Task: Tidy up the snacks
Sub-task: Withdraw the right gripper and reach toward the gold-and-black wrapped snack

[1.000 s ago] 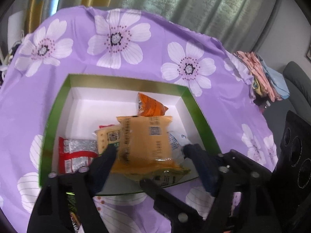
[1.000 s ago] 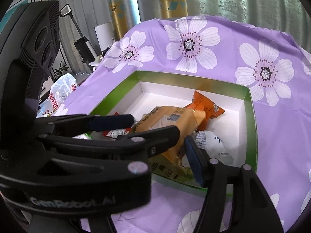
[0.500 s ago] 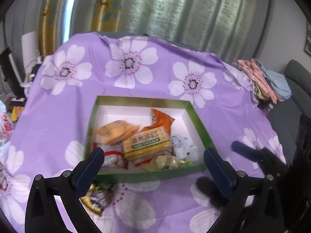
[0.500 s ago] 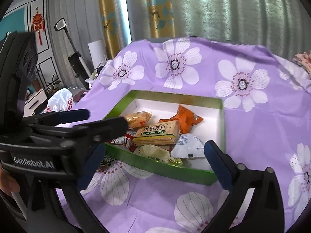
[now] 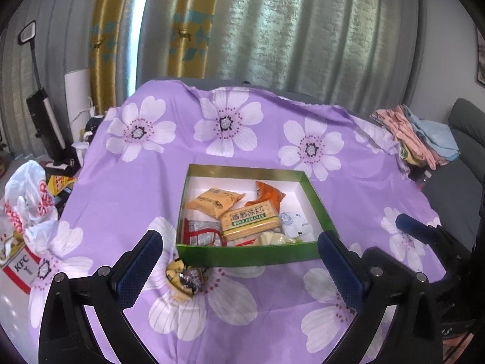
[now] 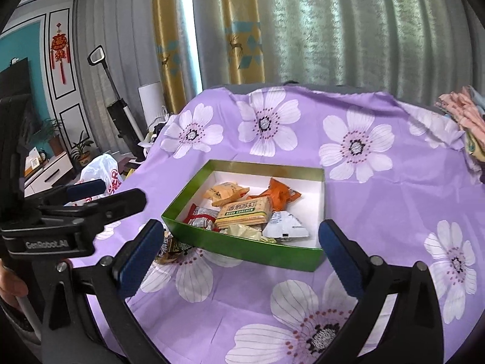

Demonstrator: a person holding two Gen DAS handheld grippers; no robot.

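Left wrist: box beyond hand-held gripper

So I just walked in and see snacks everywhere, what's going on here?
A person is sorting snacks into a green box on a purple flowered tablecloth, using a handheld gripper in each hand. The left gripper and right gripper are both open and empty, held on the near side of the box. Inside lie a soda cracker pack, an orange packet and other snacks. One dark wrapped snack sits on the cloth outside the box's near left corner.
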